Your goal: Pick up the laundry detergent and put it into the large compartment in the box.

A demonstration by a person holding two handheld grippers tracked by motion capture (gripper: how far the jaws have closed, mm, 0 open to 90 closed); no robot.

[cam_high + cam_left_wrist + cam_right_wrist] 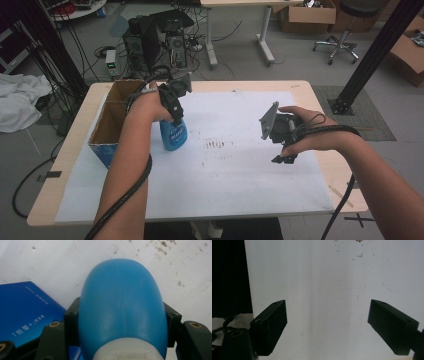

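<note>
My left gripper (176,114) is clamped on the blue plastic spray bottle (173,134), its two black jaws pressing the rounded shoulders just below the white collar; in the left gripper view the same bottle (122,305) bulges up between the jaws with its white neck at the bottom edge. The bottle stands upright on the white paper sheet (235,175) that covers most of the light wooden counter (75,145), toward its left side, just beside the open cardboard box with blue outer walls (107,127), which sits along the counter's left edge. In the left gripper view a blue wall of that box (27,312), with white print on it, lies close to the bottle's left. My right gripper (283,159) hangs above the paper on the right half of the counter, well apart from the bottle, its jaws spread wide with nothing between them; the right gripper view shows bare, lightly speckled paper (324,290) between its two black jaws.
</note>
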